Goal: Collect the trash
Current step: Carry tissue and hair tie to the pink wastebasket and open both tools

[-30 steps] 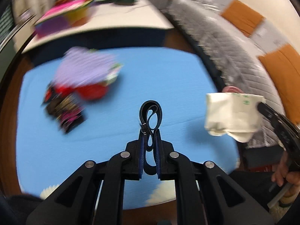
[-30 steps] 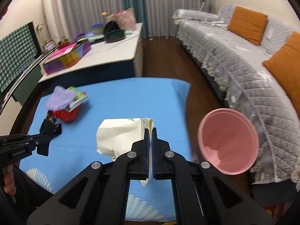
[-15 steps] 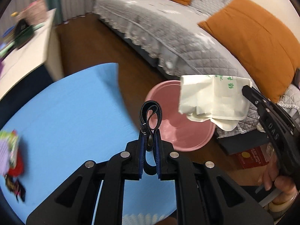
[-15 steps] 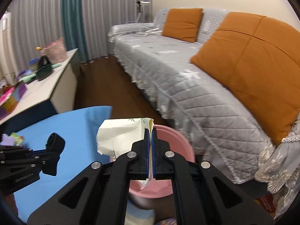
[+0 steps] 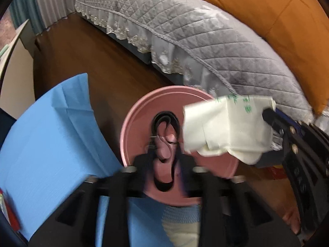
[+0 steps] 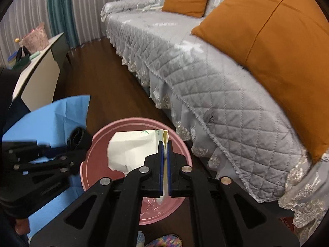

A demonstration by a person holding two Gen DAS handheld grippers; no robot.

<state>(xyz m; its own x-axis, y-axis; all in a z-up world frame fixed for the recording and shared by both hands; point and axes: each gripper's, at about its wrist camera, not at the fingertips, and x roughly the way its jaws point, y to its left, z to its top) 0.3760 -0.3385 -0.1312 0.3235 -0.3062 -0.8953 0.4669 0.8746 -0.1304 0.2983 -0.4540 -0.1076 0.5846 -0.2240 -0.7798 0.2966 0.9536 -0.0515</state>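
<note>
Now over pink basin (image 5: 144, 123): left gripper (image 5: 164, 164) jaws opening, black strap (image 5: 164, 121) loose between them. Right gripper (image 6: 164, 150) jaws opening, white packet (image 6: 131, 150) still between pads. Keep both centred above basin until each drops clear.

The left gripper (image 5: 164, 160) points down over a pink basin (image 5: 144, 111) on the brown floor (image 5: 92, 53), its jaws opening with a black strap loop (image 5: 164, 119) between them. At right, the right gripper (image 5: 267, 115) holds a crumpled white paper wrapper (image 5: 224, 131) over the basin's rim. A blue cloth (image 5: 51, 135) lies at left, a grey quilted sofa (image 5: 195, 30) beyond.
</note>
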